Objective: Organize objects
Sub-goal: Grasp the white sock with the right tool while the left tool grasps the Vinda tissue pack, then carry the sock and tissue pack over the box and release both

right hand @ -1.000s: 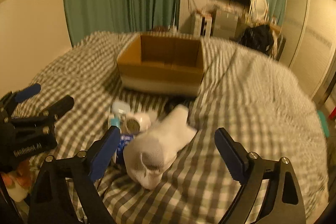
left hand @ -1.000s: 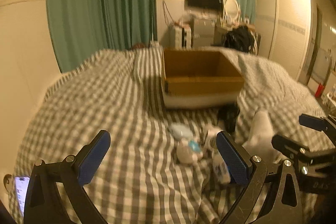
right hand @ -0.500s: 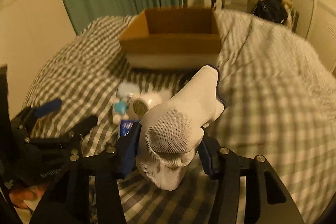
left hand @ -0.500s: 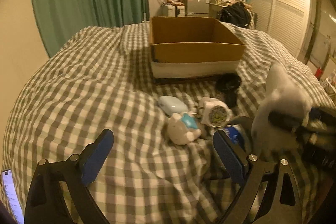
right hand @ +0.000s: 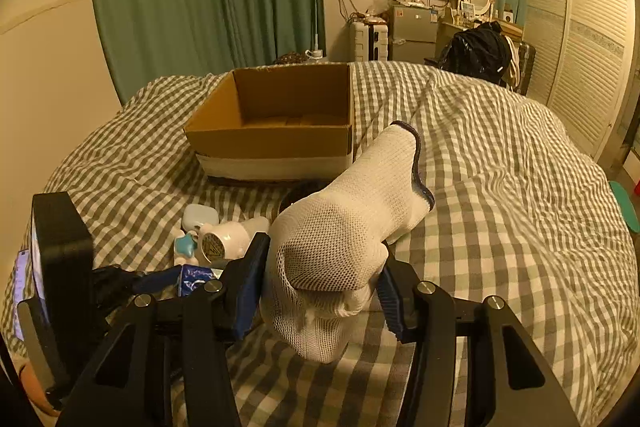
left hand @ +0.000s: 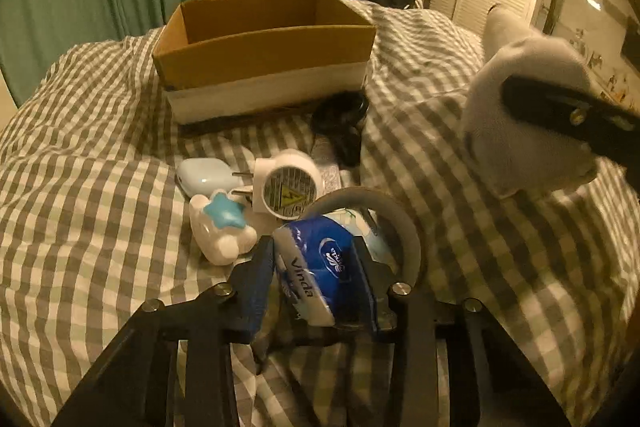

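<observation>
Two black grippers are both clamped on things in front of the open brown cardboard box (right hand: 276, 131) on the grey-and-white checked bedspread (right hand: 500, 211). The left gripper (left hand: 316, 267) squeezes a blue Vinda tissue packet (left hand: 320, 263), nearer than the box. The right gripper (right hand: 320, 279) pinches a white mesh sock (right hand: 352, 227), held up just right of the box's front corner. A white round plug adapter (left hand: 286, 187) lies between packet and box.

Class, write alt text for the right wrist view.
The right gripper clamps a white sock above a checked bedspread. Behind stands an open cardboard box; small items lie left, where the left gripper reaches in.
</observation>
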`<state>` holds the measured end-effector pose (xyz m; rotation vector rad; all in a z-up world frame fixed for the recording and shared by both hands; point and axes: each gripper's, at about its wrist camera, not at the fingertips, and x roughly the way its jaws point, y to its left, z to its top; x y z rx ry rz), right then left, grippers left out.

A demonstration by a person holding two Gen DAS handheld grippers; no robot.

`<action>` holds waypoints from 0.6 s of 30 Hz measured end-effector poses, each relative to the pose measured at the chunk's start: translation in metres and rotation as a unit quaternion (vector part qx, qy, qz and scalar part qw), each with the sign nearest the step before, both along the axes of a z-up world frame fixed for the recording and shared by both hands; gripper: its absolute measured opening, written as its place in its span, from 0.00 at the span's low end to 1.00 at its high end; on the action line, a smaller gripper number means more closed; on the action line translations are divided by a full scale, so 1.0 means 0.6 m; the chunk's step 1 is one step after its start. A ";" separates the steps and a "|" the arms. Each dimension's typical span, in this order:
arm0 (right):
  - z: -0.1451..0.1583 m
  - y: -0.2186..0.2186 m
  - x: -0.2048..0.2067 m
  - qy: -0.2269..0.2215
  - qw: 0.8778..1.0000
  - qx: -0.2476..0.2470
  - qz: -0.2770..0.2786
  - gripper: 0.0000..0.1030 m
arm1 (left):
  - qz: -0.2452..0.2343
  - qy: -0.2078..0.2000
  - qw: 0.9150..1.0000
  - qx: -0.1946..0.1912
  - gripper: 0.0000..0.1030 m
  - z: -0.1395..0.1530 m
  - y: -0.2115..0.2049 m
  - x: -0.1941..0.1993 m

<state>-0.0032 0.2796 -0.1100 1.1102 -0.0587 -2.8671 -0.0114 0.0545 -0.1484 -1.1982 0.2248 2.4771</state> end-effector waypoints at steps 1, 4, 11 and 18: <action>-0.001 0.002 -0.001 -0.001 1.000 -0.001 0.000 0.49 | -0.003 0.004 1.000 0.000 0.33 0.001 0.002 0.001; -0.002 0.006 -0.001 -0.001 1.000 -0.004 0.001 0.49 | -0.005 0.013 1.000 -0.005 0.29 0.008 0.004 0.009; 0.024 -0.003 0.020 0.015 1.000 0.000 0.004 0.49 | 0.010 0.031 0.999 -0.003 0.24 0.048 -0.014 0.024; 0.070 -0.024 0.034 0.046 0.999 0.009 0.020 0.49 | 0.034 0.069 0.997 0.006 0.23 0.114 -0.050 0.023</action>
